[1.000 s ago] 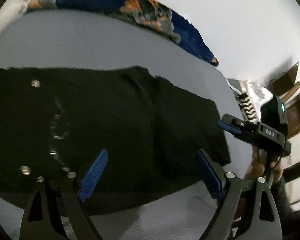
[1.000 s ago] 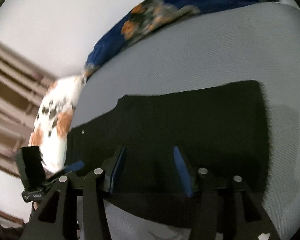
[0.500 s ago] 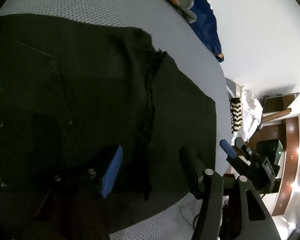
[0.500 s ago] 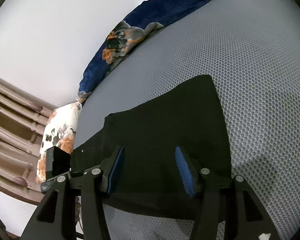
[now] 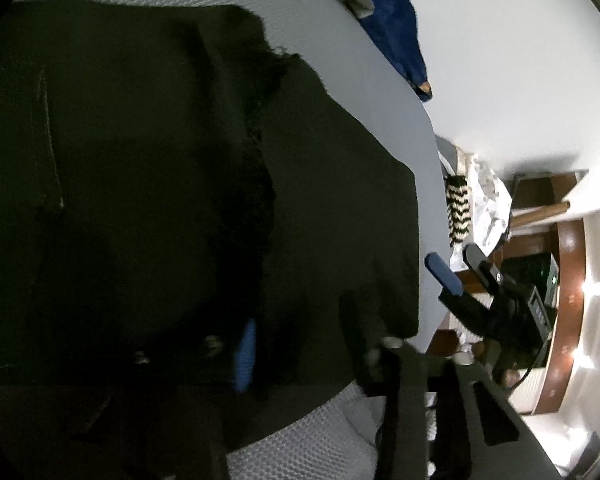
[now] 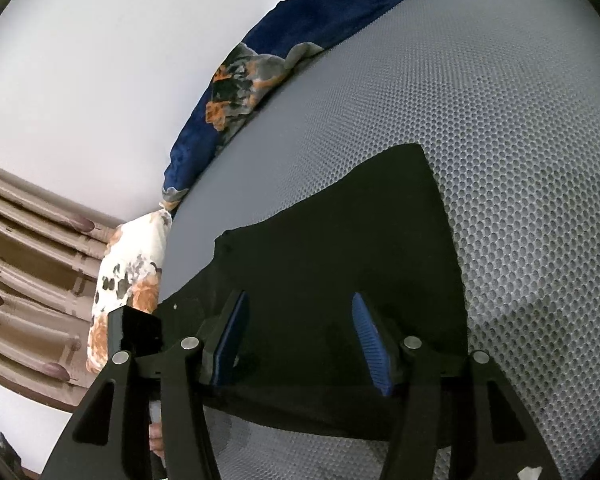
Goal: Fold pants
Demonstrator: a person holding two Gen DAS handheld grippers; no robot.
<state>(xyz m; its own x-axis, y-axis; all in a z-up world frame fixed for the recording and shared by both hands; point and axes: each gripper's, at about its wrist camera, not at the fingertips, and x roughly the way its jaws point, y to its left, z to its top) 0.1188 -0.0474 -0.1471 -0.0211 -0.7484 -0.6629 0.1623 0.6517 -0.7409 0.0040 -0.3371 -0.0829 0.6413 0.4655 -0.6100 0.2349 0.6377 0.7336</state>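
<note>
Black pants (image 5: 148,184) lie flat on a grey mesh bed cover (image 6: 480,100). In the left wrist view they fill most of the frame, with a frayed leg edge (image 5: 260,160) running down the middle. My left gripper (image 5: 300,344) is open, low over the near edge of the pants. In the right wrist view the pants (image 6: 340,248) show a square leg end. My right gripper (image 6: 300,340) is open, its blue pads (image 6: 368,340) just above the near edge of the cloth. The right gripper also shows in the left wrist view (image 5: 472,280).
A blue floral blanket (image 6: 268,64) lies along the wall at the bed's far side. A white floral pillow (image 6: 128,276) sits at the bed's end by a wooden headboard (image 6: 28,264). A black-and-white striped cloth (image 5: 458,212) and wooden furniture (image 5: 540,200) stand past the bed's edge.
My left gripper has swung down and closer to the pants, and its jaws have narrowed. My right gripper has tilted so the leg end sits nearer its centre, jaws still open.
</note>
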